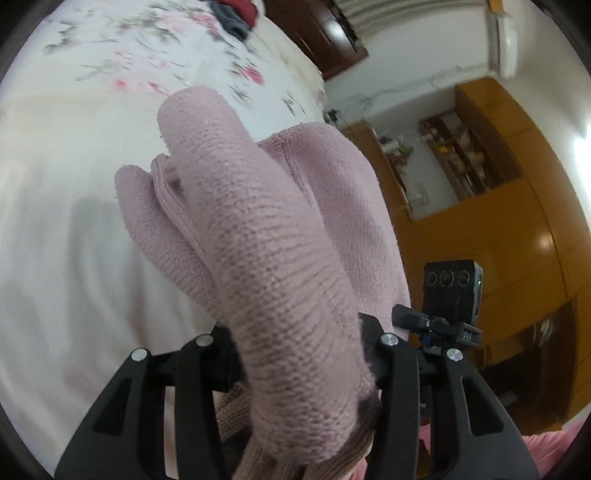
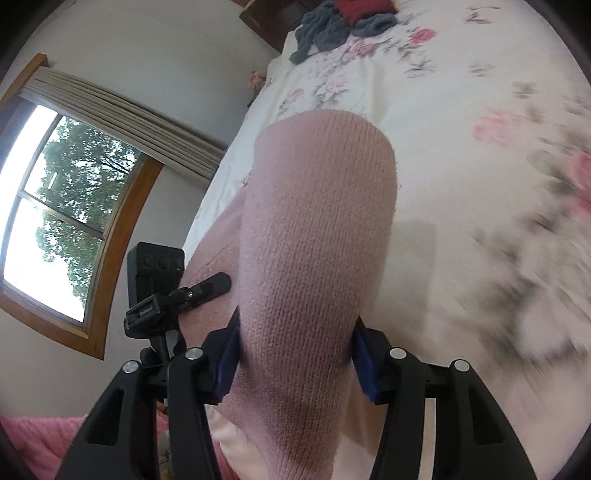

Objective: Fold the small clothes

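- We have the pink knit garment [image 1: 280,236] lifted off the floral bedsheet [image 1: 74,192], bunched and draped forward over both claws.
- Our left gripper [image 1: 299,354] is clenched on a thick roll of the knit; folds spill toward 11 o'clock.
- Our right gripper [image 2: 295,350] likewise grasps the pink knit garment [image 2: 317,240] between its blue pads [image 2: 227,363].
- Risk, as we judge it: gripping bunched layers instead of one edge, so the fold lands lumpy or skewed.
- The knit may stretch or slip if we pull apart.
- The pile of dark clothes [image 2: 332,26] lies well apart at 12 o'clock, so snagging it seems unlikely.
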Tool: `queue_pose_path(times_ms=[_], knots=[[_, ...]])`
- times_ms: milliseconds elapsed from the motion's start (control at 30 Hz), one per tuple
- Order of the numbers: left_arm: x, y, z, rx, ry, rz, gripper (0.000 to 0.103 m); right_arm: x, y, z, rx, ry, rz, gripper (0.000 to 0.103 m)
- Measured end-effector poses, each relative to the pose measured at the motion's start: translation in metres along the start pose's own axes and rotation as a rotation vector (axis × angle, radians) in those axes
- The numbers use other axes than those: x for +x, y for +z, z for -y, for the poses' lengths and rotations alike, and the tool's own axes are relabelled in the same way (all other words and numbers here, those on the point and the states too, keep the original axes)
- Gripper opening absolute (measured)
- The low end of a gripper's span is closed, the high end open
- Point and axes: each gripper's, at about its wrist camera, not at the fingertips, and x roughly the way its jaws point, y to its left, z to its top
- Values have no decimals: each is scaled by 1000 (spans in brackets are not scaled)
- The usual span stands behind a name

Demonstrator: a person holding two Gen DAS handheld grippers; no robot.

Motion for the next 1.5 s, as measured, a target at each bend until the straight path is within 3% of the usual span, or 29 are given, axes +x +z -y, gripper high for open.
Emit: queue_pose_path(times_ms=[167, 333, 367, 433, 633, 767, 933, 1067, 1133, 1333, 1500], knots=[[38, -39, 1, -23, 42, -48, 44, -34, -38, 36, 59, -47, -12, 54], [76, -76, -39, -104, 147, -111, 49, -7, -69, 93, 170, -130, -84, 55], [77, -80, -48, -135, 140, -111, 51, 1, -74, 103, 192, -142, -93, 58], [78, -82, -61, -186, 105, -93, 56, 1, -86, 121, 257, -82, -73, 61], [77, -73, -46, -158, 182, -114, 60, -3, -85, 106, 202, -140, -66, 68], [59, -78, -25, -76, 273, -122, 61, -18, -98, 94, 160, -150, -78, 71], [38, -104, 1, 0, 324, -122, 65, -24, -133, 92, 143, -147, -121, 71], [39, -122, 20, 77, 369, -146, 69, -16, -152, 105, 203, -138, -125, 70], [44, -131, 22, 95, 401, -163, 69, -13, -155, 107, 216, -125, -117, 67], [52, -131, 13, 75, 473, -191, 67, -5, -152, 87, 132, -184, -170, 32], [51, -136, 11, 107, 520, -207, 66, -21, -148, 70, 111, -167, -128, 25]])
